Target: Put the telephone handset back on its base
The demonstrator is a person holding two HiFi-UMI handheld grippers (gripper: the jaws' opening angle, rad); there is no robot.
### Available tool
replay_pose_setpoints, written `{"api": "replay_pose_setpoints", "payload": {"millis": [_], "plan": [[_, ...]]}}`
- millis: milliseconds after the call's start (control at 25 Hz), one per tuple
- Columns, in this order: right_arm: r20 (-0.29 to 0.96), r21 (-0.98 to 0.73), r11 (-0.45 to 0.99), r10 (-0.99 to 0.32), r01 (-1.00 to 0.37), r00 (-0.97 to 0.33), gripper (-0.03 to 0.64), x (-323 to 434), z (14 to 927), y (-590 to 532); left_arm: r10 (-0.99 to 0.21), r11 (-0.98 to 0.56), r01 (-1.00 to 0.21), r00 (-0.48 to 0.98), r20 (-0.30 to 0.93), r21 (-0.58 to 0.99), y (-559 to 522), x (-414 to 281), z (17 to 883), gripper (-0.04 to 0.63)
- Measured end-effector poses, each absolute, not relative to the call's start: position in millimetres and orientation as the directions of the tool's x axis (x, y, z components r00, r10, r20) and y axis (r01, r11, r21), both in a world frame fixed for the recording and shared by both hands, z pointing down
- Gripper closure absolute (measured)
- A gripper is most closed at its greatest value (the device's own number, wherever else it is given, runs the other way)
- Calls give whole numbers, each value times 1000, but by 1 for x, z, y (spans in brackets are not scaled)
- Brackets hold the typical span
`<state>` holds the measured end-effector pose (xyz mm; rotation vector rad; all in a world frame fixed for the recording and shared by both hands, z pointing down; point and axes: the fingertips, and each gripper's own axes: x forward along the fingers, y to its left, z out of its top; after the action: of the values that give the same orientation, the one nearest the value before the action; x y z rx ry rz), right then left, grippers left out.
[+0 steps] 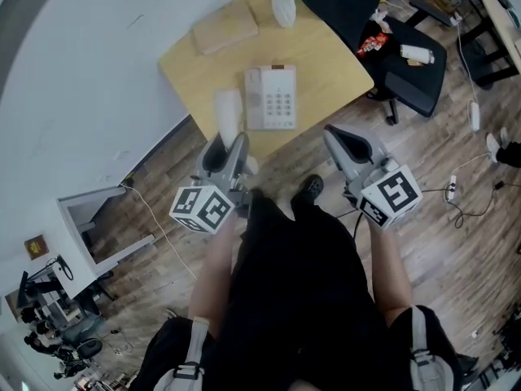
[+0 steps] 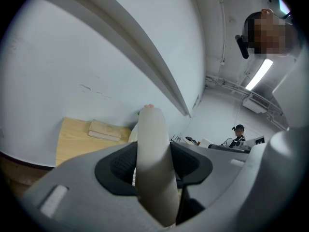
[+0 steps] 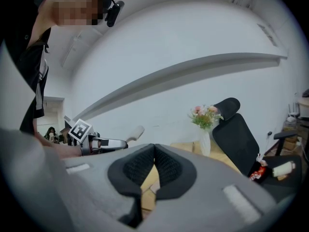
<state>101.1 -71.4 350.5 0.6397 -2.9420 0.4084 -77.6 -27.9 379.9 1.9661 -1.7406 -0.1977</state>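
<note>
Firmly clamped in the left gripper's (image 1: pixel 229 147) fingers (image 2: pixel 118 166), the handset (image 1: pixel 229 111) pointed up-frame, long axis vertical, just left of the base (image 1: pixel 271 96); the right gripper's (image 1: pixel 344 143) fingers (image 3: pixel 140 170) were together.

Grey moulded left gripper (image 1: pixel 230 147) and right gripper (image 1: pixel 340 137), rounded shells | black ribbed pads (image 3: pixel 137 167) lining the jaws | white cubes (image 1: pixel 202 208) printed with bold black square markers | loose black garment (image 1: pixel 293 283) | black shoe (image 1: pixel 310 187) | pale grey shoulder straps (image 1: pixel 189 357) with black buckles

On the table (image 1: pixel 330 65), the vase (image 1: pixel 283 8) stands behind the telephone base (image 1: pixel 271 96).
</note>
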Motion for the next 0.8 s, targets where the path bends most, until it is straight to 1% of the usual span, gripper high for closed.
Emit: {"api": "replay_pose_setpoints", "payload": {"millis": [120, 280, 800], "plan": [[159, -253, 870, -394, -423, -905, 614, 104, 356, -76, -958, -46, -888, 168, 231, 457, -31, -76, 384, 377], [169, -267, 866, -389, -422, -905, 614, 99, 363, -80, -965, -59, -889, 168, 202, 454, -31, -78, 379, 377], [188, -259, 866, -389, -427, -902, 615, 49, 358, -88, -964, -72, -882, 180, 193, 466, -50, -119, 378, 377]]}}
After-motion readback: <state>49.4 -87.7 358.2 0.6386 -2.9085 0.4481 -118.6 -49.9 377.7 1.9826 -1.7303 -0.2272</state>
